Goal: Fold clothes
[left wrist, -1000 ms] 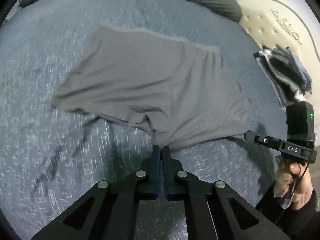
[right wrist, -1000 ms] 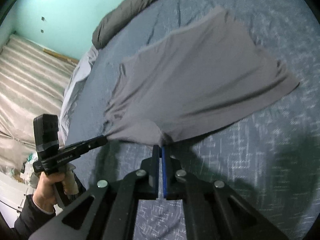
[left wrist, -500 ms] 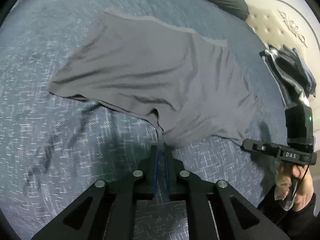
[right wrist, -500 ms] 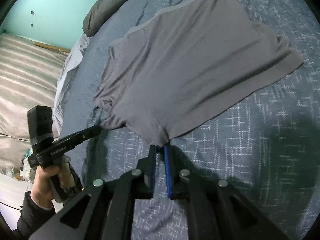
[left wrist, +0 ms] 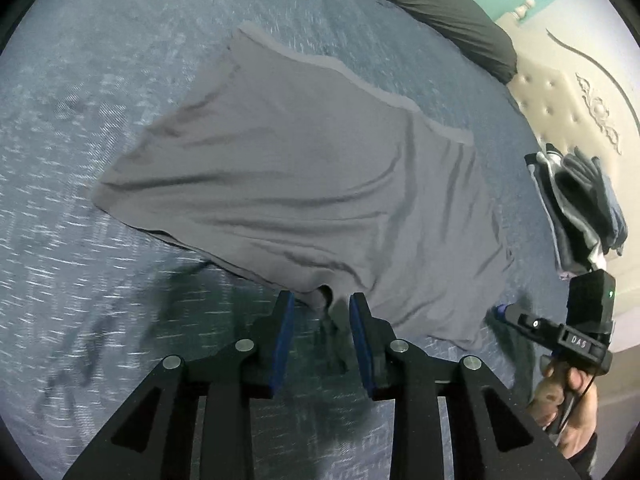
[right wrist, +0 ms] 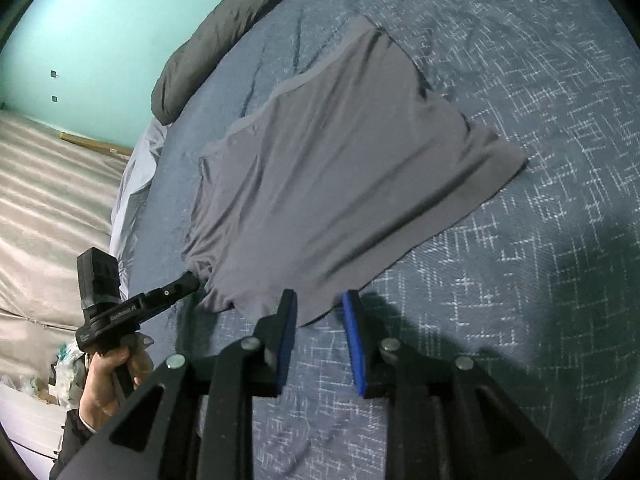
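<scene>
- Grey shorts [left wrist: 304, 184] lie spread flat on the blue bed [left wrist: 80, 120], waistband at the far edge, leg hems toward the person; laid out so, likely to give straight fold lines.
- Left tongs [left wrist: 322, 308]: wide, holding nothing, hem corner lies between the pads. Held low, pointing forward along the bed, level.
- Right tongs [right wrist: 318, 308]: wide too, empty, the other hem corner just ahead. Same low forward pose, hand [left wrist: 568, 396] round the grip.
- Folded pile [left wrist: 580, 208] sits by the headboard at right, apart from shorts.
- Fits either a spread garment awaiting its fold or a release after smoothing.
</scene>
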Motion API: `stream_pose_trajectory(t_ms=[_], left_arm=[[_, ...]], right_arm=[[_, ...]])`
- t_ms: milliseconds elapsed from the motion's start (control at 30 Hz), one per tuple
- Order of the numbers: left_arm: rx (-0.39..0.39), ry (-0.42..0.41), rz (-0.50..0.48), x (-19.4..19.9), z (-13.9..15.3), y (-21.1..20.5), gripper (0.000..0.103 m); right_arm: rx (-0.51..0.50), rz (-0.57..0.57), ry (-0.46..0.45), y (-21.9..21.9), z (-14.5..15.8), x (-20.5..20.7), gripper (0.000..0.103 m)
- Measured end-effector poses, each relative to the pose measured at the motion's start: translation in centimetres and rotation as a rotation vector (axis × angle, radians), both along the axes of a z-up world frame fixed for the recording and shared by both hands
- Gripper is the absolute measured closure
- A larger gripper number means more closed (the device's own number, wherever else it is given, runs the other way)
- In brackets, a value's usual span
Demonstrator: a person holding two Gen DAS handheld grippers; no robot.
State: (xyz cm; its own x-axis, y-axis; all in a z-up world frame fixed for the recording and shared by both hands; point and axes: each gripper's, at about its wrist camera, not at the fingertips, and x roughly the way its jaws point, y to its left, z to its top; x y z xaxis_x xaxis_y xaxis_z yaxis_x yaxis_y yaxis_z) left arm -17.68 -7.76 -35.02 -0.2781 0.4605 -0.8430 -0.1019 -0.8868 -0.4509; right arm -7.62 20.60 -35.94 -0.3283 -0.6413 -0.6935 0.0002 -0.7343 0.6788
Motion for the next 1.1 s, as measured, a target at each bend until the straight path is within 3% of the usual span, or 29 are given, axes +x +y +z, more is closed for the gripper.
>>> stream_pose_trajectory(t_ms=[200,267,367,933,1000,1100], left_arm=[[0.007,0.005,0.001,-0.3,-0.5,0.7,0.076],[0.006,0.004,-0.003,-0.3,-0.6,0.9,0.100],[-0.004,0.017,-0.005,0.0,-0.2,0.7,0.102],[0.019,-0.040,0.092,1.2,-1.0,-2.2,0.101],[0.023,-0.038,0.107,1.1,-0.9,-2.5,0.099],[0.023,-0.031,0.136,0.9,-0.6,-3.4,0.085]], right_arm=[[-0.004,0.004,0.010,0.0,0.2,-0.1,0.080],[-0.006,0.004,0.010,0.1,0.1,-0.2,0.080],[-0.006,0.001,0.013,0.3,0.2,-0.1,0.080],[-0.009,0.000,0.019,0.7,0.3,-0.4,0.080],[-0.011,-0.004,0.019,0.7,0.3,-0.4,0.080],[-0.017,-0.006,0.022,0.7,0.4,-0.5,0.080]])
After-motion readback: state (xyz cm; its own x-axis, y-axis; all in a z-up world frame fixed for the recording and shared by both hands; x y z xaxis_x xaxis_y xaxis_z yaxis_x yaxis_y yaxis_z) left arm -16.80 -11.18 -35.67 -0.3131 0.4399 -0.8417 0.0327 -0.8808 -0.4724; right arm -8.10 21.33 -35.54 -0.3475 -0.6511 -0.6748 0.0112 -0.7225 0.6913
